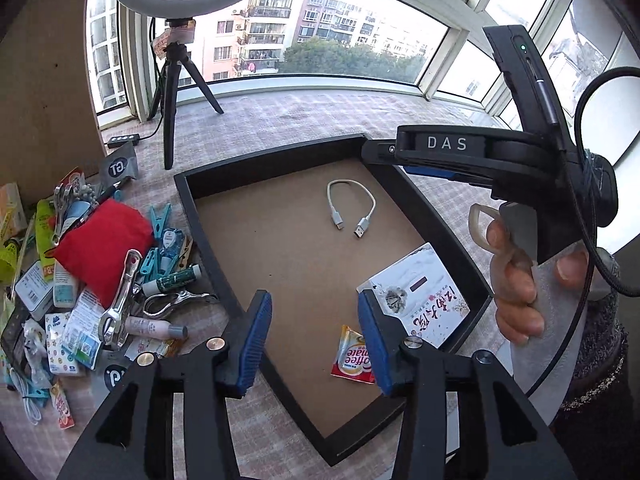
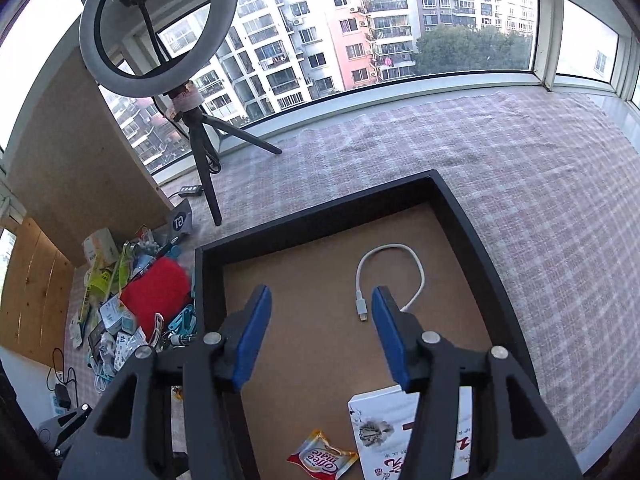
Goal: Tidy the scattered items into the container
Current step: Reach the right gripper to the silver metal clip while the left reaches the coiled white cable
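The container is a black-walled tray [image 1: 208,236] with a brown floor, also in the right wrist view [image 2: 472,220]. On its floor lie a white USB cable [image 1: 352,208] [image 2: 390,276], a Coffee-mate sachet [image 1: 354,356] [image 2: 322,458] and a white printed card pack [image 1: 420,300] [image 2: 384,432]. My left gripper [image 1: 313,300] hangs open over the tray's near part, nothing between its blue pads. My right gripper [image 2: 320,294] is open above the tray floor; the cable's plug lies below, beside its right finger, untouched.
A heap of scattered items lies left of the tray: a red pouch [image 1: 102,248] [image 2: 156,292], clothes pegs, metal clips, tubes and packets. A ring light on a tripod [image 1: 172,120] [image 2: 200,140] stands behind. A hand [image 1: 516,288] holds the other tool's black body [image 1: 448,144] at the right.
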Demonstrator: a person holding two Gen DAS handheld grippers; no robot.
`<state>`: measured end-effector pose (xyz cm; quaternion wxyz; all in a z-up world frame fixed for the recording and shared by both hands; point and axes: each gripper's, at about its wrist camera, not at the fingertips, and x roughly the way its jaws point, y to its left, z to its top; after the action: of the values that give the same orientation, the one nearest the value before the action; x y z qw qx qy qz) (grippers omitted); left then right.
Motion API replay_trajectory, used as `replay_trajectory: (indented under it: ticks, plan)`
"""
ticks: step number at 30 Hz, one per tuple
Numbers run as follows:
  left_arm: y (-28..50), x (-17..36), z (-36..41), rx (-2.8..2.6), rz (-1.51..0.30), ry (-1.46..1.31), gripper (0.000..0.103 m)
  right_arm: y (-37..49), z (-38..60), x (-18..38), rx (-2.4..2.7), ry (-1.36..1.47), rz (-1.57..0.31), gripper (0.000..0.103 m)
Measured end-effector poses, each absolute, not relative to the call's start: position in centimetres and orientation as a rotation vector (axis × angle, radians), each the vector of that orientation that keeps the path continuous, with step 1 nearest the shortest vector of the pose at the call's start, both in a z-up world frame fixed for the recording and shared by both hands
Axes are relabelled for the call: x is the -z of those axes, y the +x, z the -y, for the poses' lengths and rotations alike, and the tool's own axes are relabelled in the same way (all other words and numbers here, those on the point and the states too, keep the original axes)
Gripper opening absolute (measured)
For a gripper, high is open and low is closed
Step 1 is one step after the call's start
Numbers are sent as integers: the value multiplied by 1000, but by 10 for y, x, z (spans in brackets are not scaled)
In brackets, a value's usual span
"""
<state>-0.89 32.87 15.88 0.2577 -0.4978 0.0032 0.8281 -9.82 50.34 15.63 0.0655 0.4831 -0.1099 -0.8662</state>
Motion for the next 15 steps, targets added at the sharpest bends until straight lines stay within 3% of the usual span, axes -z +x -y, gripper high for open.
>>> replay_trajectory:
  ticks: [7, 15]
  plan:
    - [-17, -154, -255, -2412, 39, -1382, 42, -100, -457, -148, 2515, 1463, 271, 52]
    - [-13, -112, -120, -2622, 178, -1582, 42, -101, -382, -138, 2346, 1462, 171, 51]
